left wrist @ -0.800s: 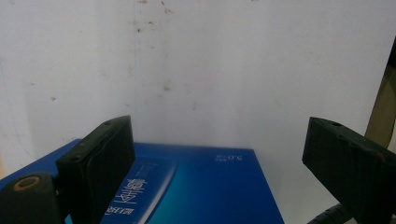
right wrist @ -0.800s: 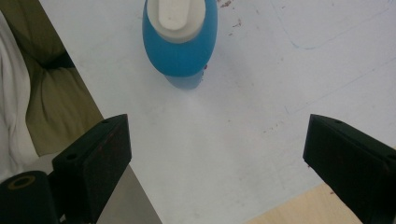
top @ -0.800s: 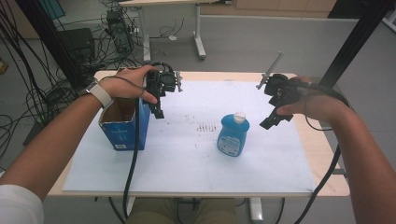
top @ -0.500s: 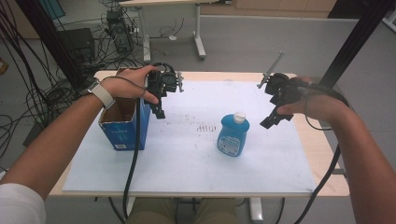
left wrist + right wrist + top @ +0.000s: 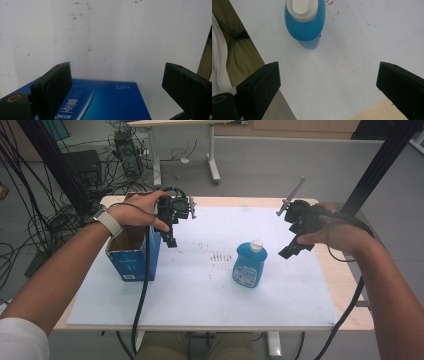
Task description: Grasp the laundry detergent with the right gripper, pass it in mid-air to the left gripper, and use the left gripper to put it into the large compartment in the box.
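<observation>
A blue bottle [image 5: 249, 263] with a white cap stands upright near the middle of the white sheet [image 5: 200, 290]; in the right gripper view the bottle [image 5: 305, 22] appears from above, ahead of the jaws. My right gripper [image 5: 296, 247] hovers to the bottle's right, jaws wide apart and empty [image 5: 327, 87]. An open blue cardboard box [image 5: 131, 251] stands at the left of the sheet. My left gripper [image 5: 170, 236] hangs just past the box's right wall, open and empty [image 5: 115, 90], with the box's blue side [image 5: 105, 105] below its jaws.
The sheet covers a wooden table [image 5: 345, 275] whose bare edge lies near my right hand. Small dark specks [image 5: 220, 256] mark the sheet between box and bottle. Cables [image 5: 140, 310] trail from both grippers. Desks and cable bundles stand on the floor behind.
</observation>
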The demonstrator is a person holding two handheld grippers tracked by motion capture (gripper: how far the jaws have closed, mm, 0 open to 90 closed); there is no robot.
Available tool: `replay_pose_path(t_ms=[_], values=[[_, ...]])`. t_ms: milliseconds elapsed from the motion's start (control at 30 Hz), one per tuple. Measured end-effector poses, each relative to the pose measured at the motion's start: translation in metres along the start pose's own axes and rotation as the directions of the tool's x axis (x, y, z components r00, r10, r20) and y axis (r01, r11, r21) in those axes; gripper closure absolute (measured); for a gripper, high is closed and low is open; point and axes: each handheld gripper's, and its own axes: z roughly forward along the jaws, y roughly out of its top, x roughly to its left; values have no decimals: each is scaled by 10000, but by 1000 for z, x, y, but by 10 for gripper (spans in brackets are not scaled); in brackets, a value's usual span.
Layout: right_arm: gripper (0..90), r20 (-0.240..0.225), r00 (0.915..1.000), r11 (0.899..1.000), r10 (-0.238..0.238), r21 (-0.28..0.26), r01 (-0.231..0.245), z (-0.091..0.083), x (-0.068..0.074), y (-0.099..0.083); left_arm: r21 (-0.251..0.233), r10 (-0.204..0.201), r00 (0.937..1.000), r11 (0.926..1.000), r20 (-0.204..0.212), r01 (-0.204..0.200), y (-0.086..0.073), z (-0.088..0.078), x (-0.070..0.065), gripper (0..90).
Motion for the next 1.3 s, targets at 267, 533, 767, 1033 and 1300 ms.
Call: replay_pose_path(t_ms=[267, 533, 767, 1033, 1300], values=[[64, -15, 9999, 9999, -114, -64, 114, 3, 1, -2, -1, -47, 10000, 10000, 42, 47, 0, 1, -1, 96], [54, -77, 9999, 9999, 106, -2, -106, 4, 1, -5, -47, -36, 10000, 10000, 17, 37, 1, 2, 0, 96], [51, -134, 9997, 9998, 217, -16, -218, 6, 1, -7, -4, -110, 9999, 9999, -5, 110, 2, 3, 0, 89], [46, -158, 9997, 9999, 163, -55, -164, 9, 1, -8, -16, -75, 10000, 10000, -29, 75, 2, 4, -1, 90], [55, -97, 9996, 9990, 252, -365, -255, 9, 0, -10, -52, -52, 10000, 10000, -66, 51, 3, 4, -1, 90]])
